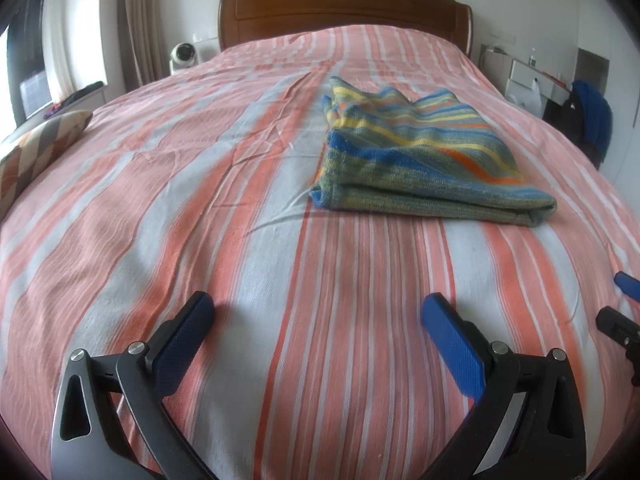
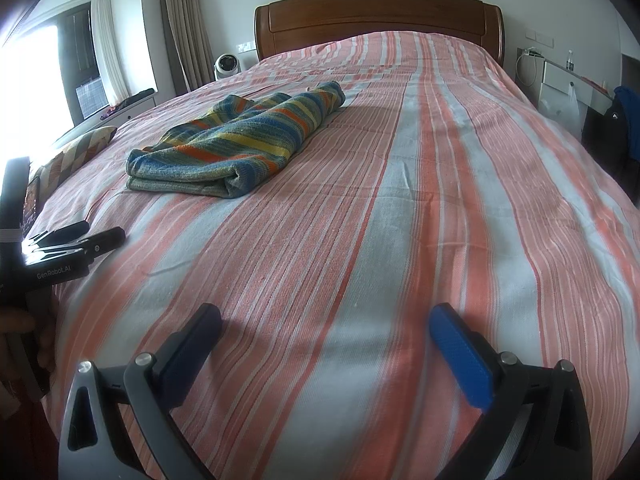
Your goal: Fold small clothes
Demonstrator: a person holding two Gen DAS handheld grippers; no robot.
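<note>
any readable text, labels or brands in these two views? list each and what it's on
"GenRobot.AI": white print on the black body of the left gripper, seen at the left edge of the right wrist view.
A dark screen-like panel just behind it shows reddish marks, too blurred to read.
Nothing readable on the striped folded garment, the bed cover or the right gripper.

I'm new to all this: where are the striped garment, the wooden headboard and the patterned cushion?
Striped garment (image 1: 420,160): left wrist view, middle of its folded top.
Wooden headboard (image 2: 376,20): right wrist view, centre panel.
Patterned cushion (image 1: 36,144): left wrist view, its top face.
</note>
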